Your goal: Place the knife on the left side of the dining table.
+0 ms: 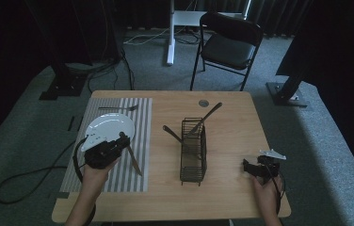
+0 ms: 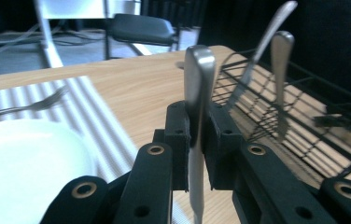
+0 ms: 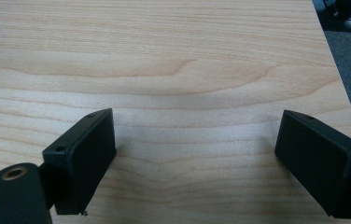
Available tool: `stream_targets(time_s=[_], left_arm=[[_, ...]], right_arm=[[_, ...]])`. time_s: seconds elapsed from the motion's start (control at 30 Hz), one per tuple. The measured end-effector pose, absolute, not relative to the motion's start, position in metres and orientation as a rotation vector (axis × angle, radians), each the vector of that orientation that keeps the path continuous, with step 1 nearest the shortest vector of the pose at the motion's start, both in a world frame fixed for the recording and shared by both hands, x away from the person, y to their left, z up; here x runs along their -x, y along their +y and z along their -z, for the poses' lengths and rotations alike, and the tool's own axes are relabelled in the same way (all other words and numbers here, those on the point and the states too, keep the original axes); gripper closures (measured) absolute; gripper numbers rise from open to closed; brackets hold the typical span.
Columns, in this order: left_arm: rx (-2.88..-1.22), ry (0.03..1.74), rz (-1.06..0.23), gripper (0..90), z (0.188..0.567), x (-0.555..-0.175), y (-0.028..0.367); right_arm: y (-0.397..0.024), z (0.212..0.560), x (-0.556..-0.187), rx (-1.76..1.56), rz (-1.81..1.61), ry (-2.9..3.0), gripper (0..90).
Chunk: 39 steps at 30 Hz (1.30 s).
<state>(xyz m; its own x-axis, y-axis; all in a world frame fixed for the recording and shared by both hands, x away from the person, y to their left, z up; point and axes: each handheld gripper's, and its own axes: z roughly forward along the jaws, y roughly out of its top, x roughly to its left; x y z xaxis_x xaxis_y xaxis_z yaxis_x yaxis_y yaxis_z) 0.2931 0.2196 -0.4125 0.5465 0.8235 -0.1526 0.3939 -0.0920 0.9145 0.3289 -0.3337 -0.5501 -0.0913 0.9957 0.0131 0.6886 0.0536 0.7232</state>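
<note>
Your left gripper (image 2: 197, 135) is clamped on a knife (image 2: 197, 93); the knife's lower end runs off the bottom of the left gripper view. From above, the blade slants down over the striped mat (image 1: 140, 122), beside the white plate (image 1: 107, 126), which the gripper partly covers. A fork (image 1: 118, 108) lies past the plate. Your right gripper (image 3: 194, 158) hangs wide apart and empty over bare table (image 3: 173, 56). Utensils in the wire basket (image 1: 194, 150) are too dim to identify.
</note>
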Motion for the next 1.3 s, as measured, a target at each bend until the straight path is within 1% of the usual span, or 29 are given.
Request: stream_targets(time_s=[0.1, 0.27, 0.47, 0.53, 1.1, 1.3], left_arm=[[-1.679, 1.075, -0.532, 80.4, 0.415, -0.286, 0.226], [-1.646, 1.113, -0.546, 78.9, 0.419, -0.280, 0.237], [-1.583, 1.114, -0.566, 77.3, 0.423, -0.276, 0.251], [-1.571, 1.123, -0.576, 75.4, 0.424, -0.275, 0.255], [-1.484, 1.201, -0.663, 74.6, 0.430, -0.265, 0.274], [-1.451, 1.240, -0.666, 74.4, 0.436, -0.263, 0.284]], right_arm=[[-0.334, 0.550, -0.329, -1.683, -0.797, 1.834, 11.8], [-0.334, 0.550, -0.329, -1.684, -0.797, 1.834, 11.7], [-0.334, 0.550, -0.329, -1.685, -0.797, 1.834, 11.8], [-0.334, 0.550, -0.329, -1.684, -0.797, 1.834, 11.7], [-0.334, 0.550, -0.329, -1.684, -0.797, 1.834, 11.8], [-0.334, 0.550, -0.329, -1.684, -0.797, 1.834, 11.7]])
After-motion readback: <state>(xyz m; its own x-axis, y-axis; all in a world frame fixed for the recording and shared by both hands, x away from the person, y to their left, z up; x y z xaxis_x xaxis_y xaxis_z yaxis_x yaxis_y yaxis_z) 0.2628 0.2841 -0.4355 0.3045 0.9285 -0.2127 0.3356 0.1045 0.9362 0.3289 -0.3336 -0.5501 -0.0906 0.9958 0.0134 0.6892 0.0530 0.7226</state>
